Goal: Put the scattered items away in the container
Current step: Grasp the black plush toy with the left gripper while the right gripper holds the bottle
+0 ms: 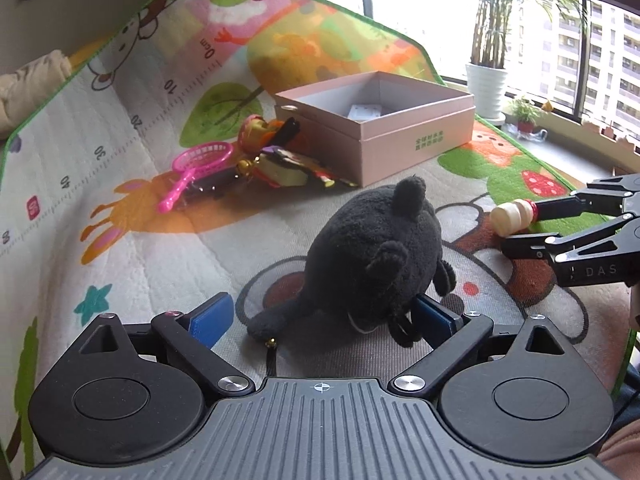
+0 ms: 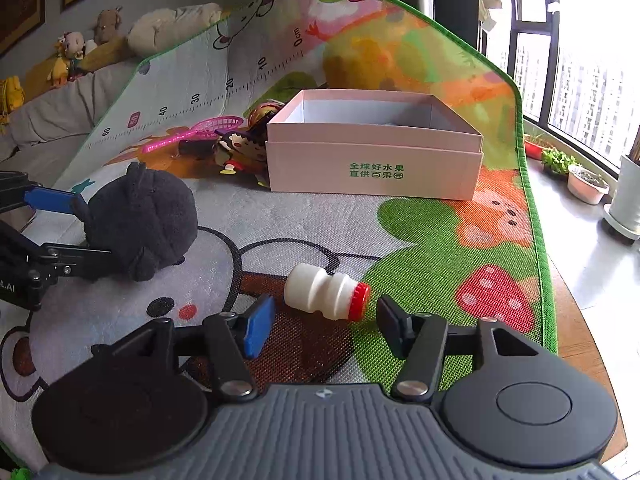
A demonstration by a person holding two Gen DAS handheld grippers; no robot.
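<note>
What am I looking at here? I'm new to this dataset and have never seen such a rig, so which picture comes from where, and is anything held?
There is no robot: a person holds a two-finger gripper in each hand, each with a fisheye camera looking along its fingers. The left wrist view shows the left gripper open around a black plush toy, not squeezing it. The right wrist view shows the right gripper open, with a small white bottle with a red cap lying just ahead of it. Nothing is held. Everything lies on a cartoon play mat. Further back stands an open pink box, the container; beside it are a pink toy racket and some small figures.
</note>
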